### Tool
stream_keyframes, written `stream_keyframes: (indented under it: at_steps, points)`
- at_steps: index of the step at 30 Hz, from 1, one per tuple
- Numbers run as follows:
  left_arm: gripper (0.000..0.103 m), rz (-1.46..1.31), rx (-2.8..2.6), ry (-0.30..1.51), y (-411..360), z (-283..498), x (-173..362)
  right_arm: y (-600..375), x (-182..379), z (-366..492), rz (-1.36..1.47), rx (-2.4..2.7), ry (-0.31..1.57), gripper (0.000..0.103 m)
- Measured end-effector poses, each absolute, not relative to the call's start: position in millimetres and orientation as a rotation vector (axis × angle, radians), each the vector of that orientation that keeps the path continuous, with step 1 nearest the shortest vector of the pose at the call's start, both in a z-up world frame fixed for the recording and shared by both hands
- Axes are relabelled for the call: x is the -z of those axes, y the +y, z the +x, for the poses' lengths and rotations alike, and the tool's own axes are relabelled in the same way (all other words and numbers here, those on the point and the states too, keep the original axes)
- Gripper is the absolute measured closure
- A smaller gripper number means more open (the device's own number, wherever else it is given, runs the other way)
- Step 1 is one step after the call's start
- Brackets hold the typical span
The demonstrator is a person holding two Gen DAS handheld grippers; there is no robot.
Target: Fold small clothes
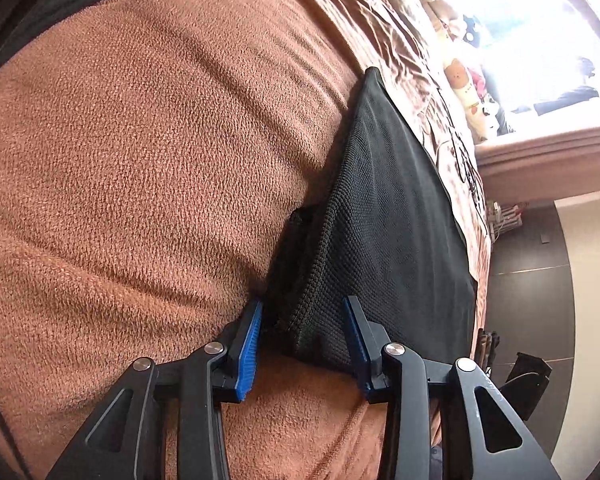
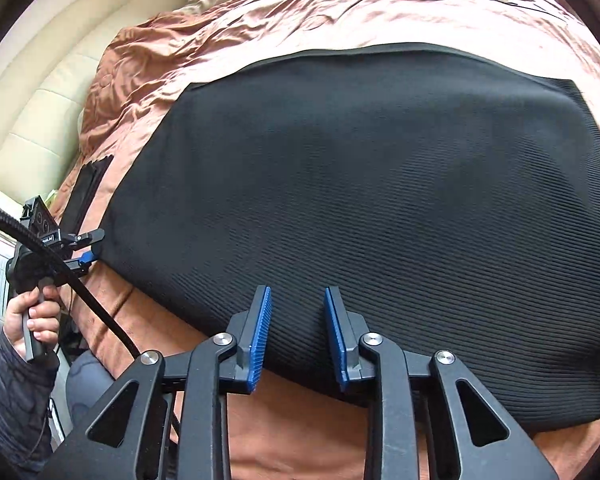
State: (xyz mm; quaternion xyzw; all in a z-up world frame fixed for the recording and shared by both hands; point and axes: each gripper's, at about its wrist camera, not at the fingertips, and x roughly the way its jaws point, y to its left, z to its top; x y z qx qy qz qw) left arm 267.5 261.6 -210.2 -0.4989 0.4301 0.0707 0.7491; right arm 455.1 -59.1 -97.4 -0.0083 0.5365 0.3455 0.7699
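The black garment lay spread flat on the bed, filling the middle of the right wrist view, its ribbed knit smooth and its far hem running across the upper part of the frame. You had it laid out square, apparently so both near corners could be taken at once for a fold away from you. In the left wrist view the same cloth ran up the right-centre of the frame, one corner bunched into a small raised ridge.

Your left gripper stood open, moderately wide, with that bunched corner between its blue pads; the left pad sat just beside the cloth's edge, and I could not tell whether either pad touched it. It had hold of nothing yet.

Your right gripper was also open, somewhat narrower, poised over the near edge of the cloth at lower centre, gripping nothing.

Beneath lay a brown fleece blanket and, beyond it, a satin cover. Your left hand showed at lower left.
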Motion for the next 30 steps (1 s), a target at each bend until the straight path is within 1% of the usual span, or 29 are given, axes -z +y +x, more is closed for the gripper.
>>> stream_keyframes:
  at_steps: [3,6,8,11,14,20,24,30]
  points:
    - [0.082,-1.043,-0.177,0.958,261,268,212,-45,101,454,-0.027,-0.782,1.170,0.080]
    - [0.088,-1.048,-0.187,0.954,263,264,215,-31,104,450,-0.055,-0.814,1.170,0.080]
    - [0.090,-1.047,-0.194,0.951,264,264,215,-21,109,449,-0.089,-0.817,1.176,0.080]
    - [0.091,-1.052,-0.197,0.946,265,262,215,-8,123,446,-0.164,-0.808,1.183,0.080]
    - [0.091,-1.054,-0.193,0.941,266,260,215,0,122,444,-0.239,-0.793,1.165,0.080]
    - [0.091,-1.053,-0.194,0.937,265,258,215,21,108,443,-0.252,-0.832,1.140,0.080]
    - [0.091,-1.050,-0.192,0.934,264,255,215,53,116,436,-0.303,-0.868,1.151,0.080]
    - [0.091,-1.049,-0.187,0.939,264,256,216,97,123,429,-0.299,-0.916,1.139,0.080]
